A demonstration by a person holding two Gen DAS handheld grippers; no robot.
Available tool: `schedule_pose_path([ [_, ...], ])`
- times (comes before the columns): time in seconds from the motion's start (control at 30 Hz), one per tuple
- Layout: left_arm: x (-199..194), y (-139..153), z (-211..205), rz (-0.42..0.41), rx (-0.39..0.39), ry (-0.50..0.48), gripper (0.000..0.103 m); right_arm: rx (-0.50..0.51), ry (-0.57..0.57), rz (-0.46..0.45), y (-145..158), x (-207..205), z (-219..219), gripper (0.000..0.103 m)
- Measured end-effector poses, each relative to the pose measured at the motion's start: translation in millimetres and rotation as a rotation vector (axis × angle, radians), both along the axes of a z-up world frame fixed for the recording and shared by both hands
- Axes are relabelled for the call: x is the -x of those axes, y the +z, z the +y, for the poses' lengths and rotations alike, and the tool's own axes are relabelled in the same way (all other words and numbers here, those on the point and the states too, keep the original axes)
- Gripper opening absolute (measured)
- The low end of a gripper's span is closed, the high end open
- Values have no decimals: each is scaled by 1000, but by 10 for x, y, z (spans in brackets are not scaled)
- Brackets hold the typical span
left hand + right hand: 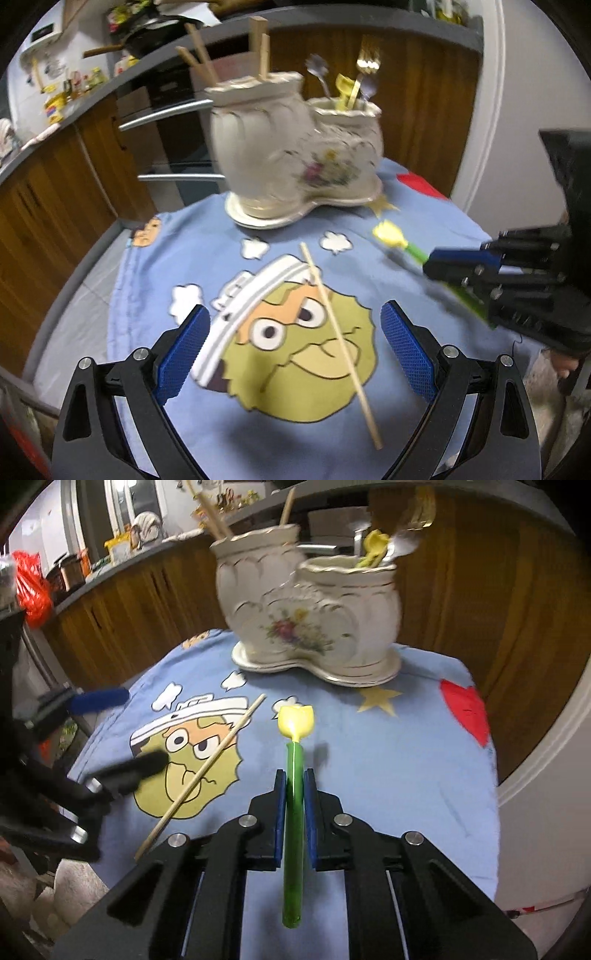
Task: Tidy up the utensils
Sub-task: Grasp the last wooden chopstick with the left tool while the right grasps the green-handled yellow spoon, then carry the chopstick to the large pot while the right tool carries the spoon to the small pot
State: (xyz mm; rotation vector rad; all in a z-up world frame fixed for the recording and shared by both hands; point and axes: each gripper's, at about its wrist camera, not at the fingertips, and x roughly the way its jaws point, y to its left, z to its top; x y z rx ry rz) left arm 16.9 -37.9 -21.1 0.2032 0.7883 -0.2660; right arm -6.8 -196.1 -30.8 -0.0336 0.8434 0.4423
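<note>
A white two-pot ceramic holder stands at the far side of the blue cartoon cloth. Its left pot holds chopsticks, its right pot spoons and a fork. My right gripper is shut on the green handle of a yellow tulip-shaped utensil, held just above the cloth. One wooden chopstick lies loose on the cartoon face. My left gripper hovers open over that chopstick, one blue pad on each side.
Wooden cabinets and a grey counter with jars curve behind the table. An oven with metal handles sits behind the holder. A red bag hangs at the left, a white door frame at the right.
</note>
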Motion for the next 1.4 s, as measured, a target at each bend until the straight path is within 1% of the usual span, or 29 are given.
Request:
schedule_pose_path([
  [0.13,-84,-123,-137,63,-22,-8,90,-14,-14,-34,64,33,-117,10],
  [0.2,-118,-185,-225,100,-43,-21,79,-22,-15,-42,63,26,-147,10],
  [0.23,-120,-202,-252,108,-52,-27,77,-26,-16,-44,50,12,-145,10],
  [0.3,-126,-252,-310,137,-78,-40,63,-38,-18,-44,45,3,-178,10],
  [0.33,-135,-285,-338,156,-94,-43,60,-44,-19,-46,33,-9,-167,9],
  [0.37,-149,-317,-355,178,-105,-42,50,-51,-20,-50,38,-12,-187,9],
  [0.4,-161,-329,-358,191,-100,-42,45,-56,-20,-52,42,-8,-204,9],
  [0.47,-187,-330,-348,208,-92,-40,39,-69,-20,-57,53,-2,-230,9],
  [0.53,-227,-335,-339,222,-80,-39,30,-79,-15,-60,58,7,-246,9],
  [0.6,-273,-340,-316,230,-61,-41,16,-92,-12,-62,63,12,-261,9],
  [0.67,-302,-335,-288,228,-64,-28,7,-107,-12,-62,71,18,-279,9],
  [0.73,-317,-327,-253,230,-45,-26,6,-117,-16,-67,76,22,-303,9],
  [0.8,-312,-318,-231,219,-44,-19,5,-122,-21,-69,82,22,-314,9],
  [0.9,-265,-265,-199,171,-30,-14,5,-124,-23,-73,93,20,-315,9],
  [1.07,-62,-43,-115,54,29,-53,5,-140,-41,-104,149,4,-336,9],
  [1.17,30,117,-56,-20,95,-97,5,-164,-51,-143,228,-15,-346,9],
  [1.2,72,187,-28,-57,111,-111,5,-168,-53,-155,251,-23,-345,9],
  [1.3,132,349,41,-150,126,-117,5,-191,-56,-194,373,-64,-327,9],
  [1.4,142,516,114,-233,170,-113,5,-204,-53,-237,505,-123,-293,9],
])
